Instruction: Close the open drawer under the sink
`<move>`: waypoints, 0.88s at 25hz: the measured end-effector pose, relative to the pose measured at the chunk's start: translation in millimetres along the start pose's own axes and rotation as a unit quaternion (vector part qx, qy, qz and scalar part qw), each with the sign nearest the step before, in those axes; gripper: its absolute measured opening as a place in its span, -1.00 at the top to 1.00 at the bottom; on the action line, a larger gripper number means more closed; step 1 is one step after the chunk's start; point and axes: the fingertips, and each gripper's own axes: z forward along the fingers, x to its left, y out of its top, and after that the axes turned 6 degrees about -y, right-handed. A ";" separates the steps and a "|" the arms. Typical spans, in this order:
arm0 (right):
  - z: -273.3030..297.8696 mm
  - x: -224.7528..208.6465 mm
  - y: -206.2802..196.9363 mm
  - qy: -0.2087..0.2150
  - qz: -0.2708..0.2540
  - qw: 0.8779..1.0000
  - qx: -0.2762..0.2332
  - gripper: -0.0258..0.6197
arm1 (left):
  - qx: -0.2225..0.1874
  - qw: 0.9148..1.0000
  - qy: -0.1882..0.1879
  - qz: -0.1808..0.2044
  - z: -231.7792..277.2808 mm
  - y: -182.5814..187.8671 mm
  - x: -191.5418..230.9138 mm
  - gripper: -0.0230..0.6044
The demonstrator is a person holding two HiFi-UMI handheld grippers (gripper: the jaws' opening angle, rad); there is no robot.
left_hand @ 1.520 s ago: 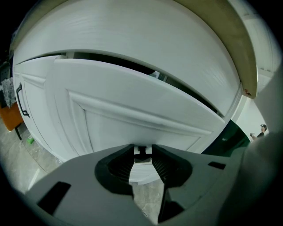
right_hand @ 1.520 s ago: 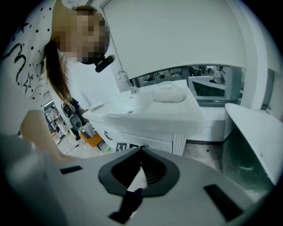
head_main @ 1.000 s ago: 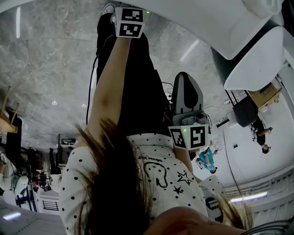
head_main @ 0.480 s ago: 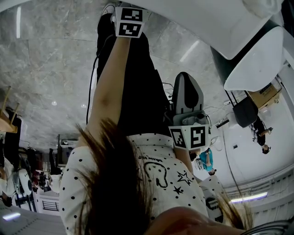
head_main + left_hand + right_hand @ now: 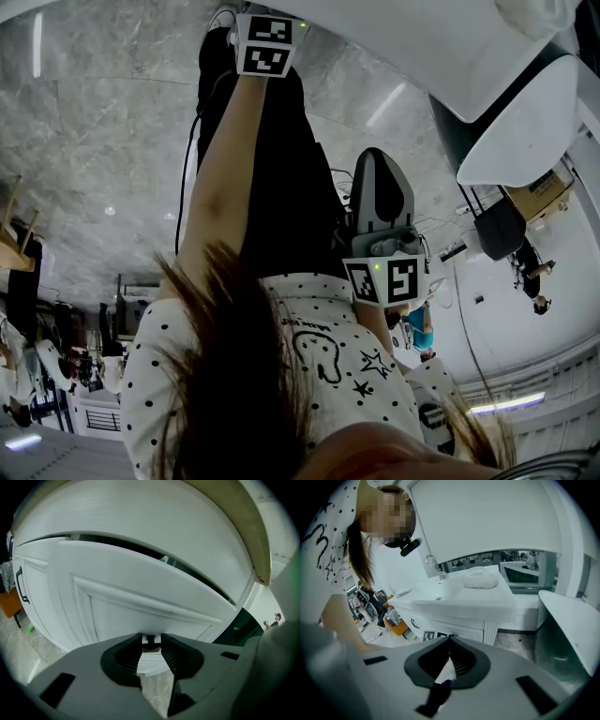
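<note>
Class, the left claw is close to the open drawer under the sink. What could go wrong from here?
1. The left claw points at the drawer low down, far below the gap along its top. A push there might tilt or jam it.
2. The head view shows mostly the person's shirt, not the drawer, so the aim may be off.

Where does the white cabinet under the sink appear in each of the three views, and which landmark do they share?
Head view: the white cabinet is probably the white surface along the top edge.
Left gripper view: the cabinet fills most of the picture, its drawer ajar.
Right gripper view: the cabinet sits at centre, below the basin.
Shared landmark: the grey marbled floor.
</note>
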 end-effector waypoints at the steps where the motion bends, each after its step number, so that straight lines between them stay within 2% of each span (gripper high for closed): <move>1: -0.3 0.3 0.1 0.000 0.000 1.000 0.000 0.87 | 0.000 1.000 0.000 0.000 -0.3 0.3 0.1 0.52; 22: 1.5 2.0 1.4 -0.003 0.004 1.000 -0.001 0.87 | 0.002 1.000 0.004 -0.001 0.0 -0.1 2.4 0.52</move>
